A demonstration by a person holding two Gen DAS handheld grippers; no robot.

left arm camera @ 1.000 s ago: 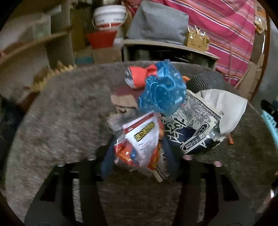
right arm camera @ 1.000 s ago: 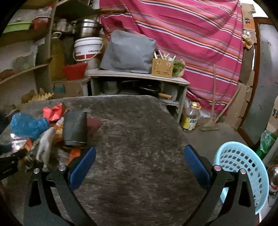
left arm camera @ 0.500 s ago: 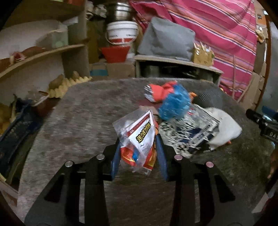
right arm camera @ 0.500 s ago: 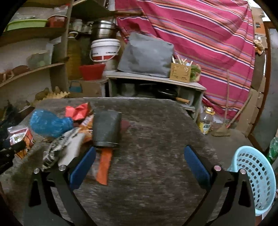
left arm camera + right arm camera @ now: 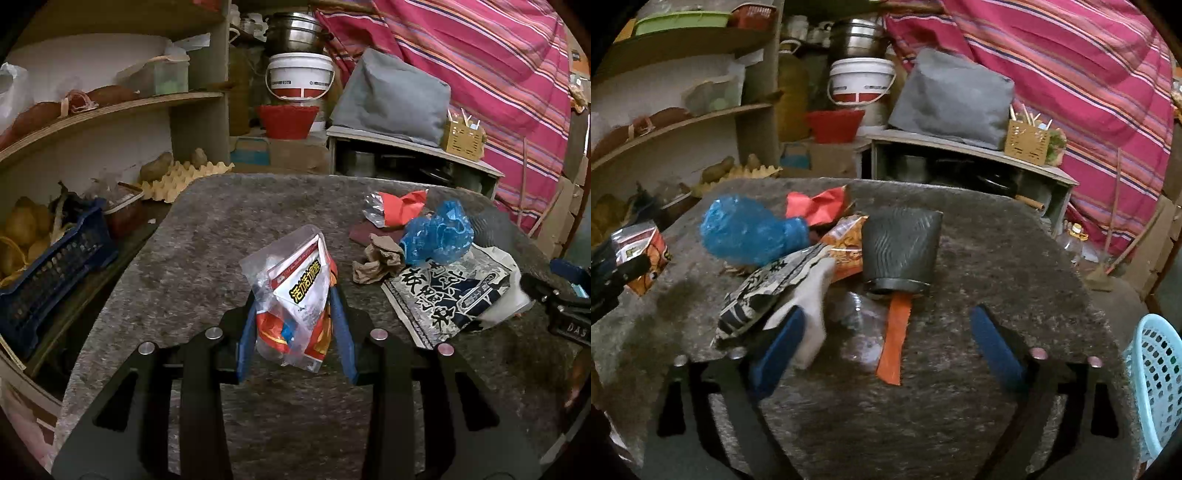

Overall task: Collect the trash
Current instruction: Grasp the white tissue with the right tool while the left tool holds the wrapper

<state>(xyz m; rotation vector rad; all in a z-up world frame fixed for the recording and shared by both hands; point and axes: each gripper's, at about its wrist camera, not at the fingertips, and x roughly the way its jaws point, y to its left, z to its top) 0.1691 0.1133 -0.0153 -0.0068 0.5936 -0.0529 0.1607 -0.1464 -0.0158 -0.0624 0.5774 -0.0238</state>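
My left gripper [image 5: 295,325] is shut on a clear snack bag [image 5: 295,291] with red and orange print, held above the grey table [image 5: 221,236]. To its right lies the trash pile: a blue plastic bag [image 5: 437,236], a red wrapper [image 5: 400,206], a black-and-white printed bag [image 5: 447,295] and a brown crumpled paper [image 5: 380,258]. My right gripper [image 5: 886,339] is closing, its jaws still wide around an orange strip [image 5: 895,339] and clear plastic [image 5: 857,317]; its pads touch nothing. Just beyond stands a black cup [image 5: 901,251]. The held snack bag [image 5: 646,254] shows at the left of the right wrist view.
A light blue basket [image 5: 1156,387] sits off the table's right edge. Shelves [image 5: 110,110] with potatoes, an egg tray and a dark blue crate [image 5: 48,280] stand left. A low bench [image 5: 964,151] with a grey cushion, a white bucket and a red bowl lies behind.
My left gripper lifted the snack bag and drew it back and left, away from the pile. My right gripper swung left toward the pile, and its jaws narrowed a little.
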